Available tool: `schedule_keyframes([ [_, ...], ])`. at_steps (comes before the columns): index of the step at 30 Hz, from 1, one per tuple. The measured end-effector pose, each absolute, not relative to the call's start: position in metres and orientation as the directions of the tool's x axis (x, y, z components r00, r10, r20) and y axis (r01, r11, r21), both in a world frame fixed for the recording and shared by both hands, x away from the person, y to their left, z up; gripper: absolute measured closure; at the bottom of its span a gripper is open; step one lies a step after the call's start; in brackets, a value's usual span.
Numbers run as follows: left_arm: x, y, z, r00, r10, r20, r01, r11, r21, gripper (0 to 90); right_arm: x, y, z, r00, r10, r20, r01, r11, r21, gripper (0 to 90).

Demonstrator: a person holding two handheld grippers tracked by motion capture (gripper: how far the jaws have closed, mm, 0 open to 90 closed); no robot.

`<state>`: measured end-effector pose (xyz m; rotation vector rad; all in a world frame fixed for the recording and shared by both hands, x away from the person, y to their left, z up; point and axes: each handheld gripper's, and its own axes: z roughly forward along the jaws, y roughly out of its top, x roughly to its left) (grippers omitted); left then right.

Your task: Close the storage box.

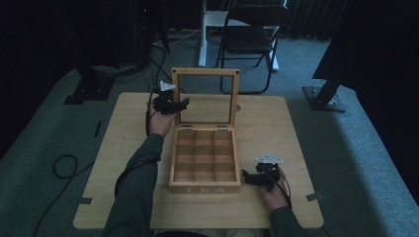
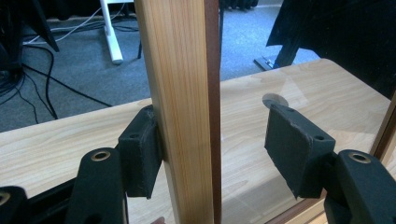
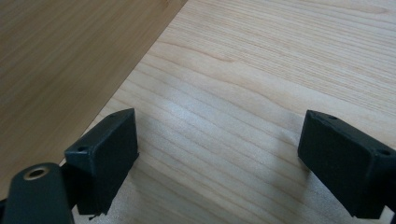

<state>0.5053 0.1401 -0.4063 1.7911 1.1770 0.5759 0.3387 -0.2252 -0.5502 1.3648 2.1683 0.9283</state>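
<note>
A wooden tea box (image 1: pixel 204 189) with several empty compartments stands open in the middle of the table. Its glass-windowed lid (image 1: pixel 205 72) stands upright at the back. My left gripper (image 1: pixel 182 104) is at the lid's left frame, open. In the left gripper view the frame post (image 2: pixel 180 93) stands between the jaws of the left gripper (image 2: pixel 219 144); the left pad (image 2: pixel 140 154) touches it and the right pad (image 2: pixel 299 149) is apart. My right gripper (image 1: pixel 248 177) rests open on the table beside the box's right front corner. The right gripper (image 3: pixel 219 158) holds nothing, with the box's side wall (image 3: pixel 60 60) at left.
The light wood table (image 1: pixel 276 128) has bare room left and right of the box. A black folding chair (image 1: pixel 252 34) stands behind the table. Cables (image 1: pixel 64 165) lie on the carpet at left. Dark stand bases (image 1: pixel 323 98) sit at both far corners.
</note>
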Motion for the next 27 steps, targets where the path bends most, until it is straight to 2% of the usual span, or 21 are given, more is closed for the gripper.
schedule_keyframes([
  [9, 0.498, 0.14, -0.404, 0.426, 0.897, -0.116, 0.489, -0.121, 0.864, 40.1, 0.339, -0.225, -0.55, -0.434, 0.901, 0.005, 0.625, 0.297, 0.722, 11.7],
  [21, 0.471, 0.145, -0.403, 0.46, 0.881, -0.11, 0.428, -0.112, 0.897, 39.9, 0.339, -0.225, -0.55, -0.434, 0.901, 0.004, 0.626, 0.298, 0.721, 11.7],
  [27, 0.458, 0.149, -0.404, 0.481, 0.866, -0.133, 0.408, -0.086, 0.909, 39.3, 0.339, -0.225, -0.55, -0.434, 0.901, 0.005, 0.625, 0.298, 0.721, 11.7],
])
